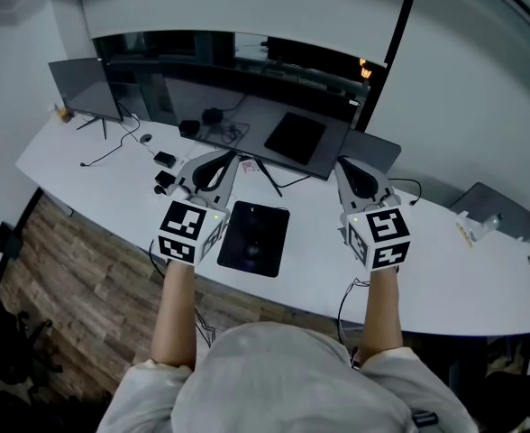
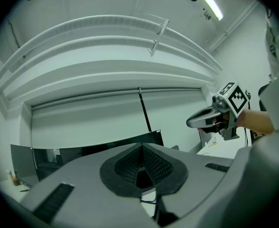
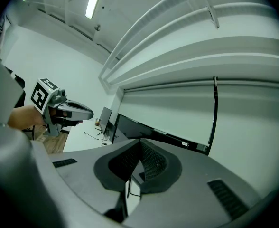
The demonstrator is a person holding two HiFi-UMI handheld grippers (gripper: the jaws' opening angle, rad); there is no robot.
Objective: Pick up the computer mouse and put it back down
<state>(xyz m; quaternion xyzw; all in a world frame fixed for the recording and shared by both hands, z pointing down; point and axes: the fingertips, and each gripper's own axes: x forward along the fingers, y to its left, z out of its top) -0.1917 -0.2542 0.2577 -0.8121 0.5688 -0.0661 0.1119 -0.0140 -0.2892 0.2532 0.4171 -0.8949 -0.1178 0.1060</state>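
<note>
The computer mouse (image 1: 253, 244) lies untouched on its black pad (image 1: 269, 216) near the desk's (image 1: 481, 278) front edge. Flanking it, the left gripper (image 1: 218, 162) and right gripper (image 1: 351, 170) hover level, both clenched on nothing, apparently a ready pose before reaching

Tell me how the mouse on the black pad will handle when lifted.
The computer mouse looks small and solid, so probably light and stiff. Its rounded shell may slip in a pinch. Lying low on the flat mouse pad, it seems unlikely to roll or tip.
</note>
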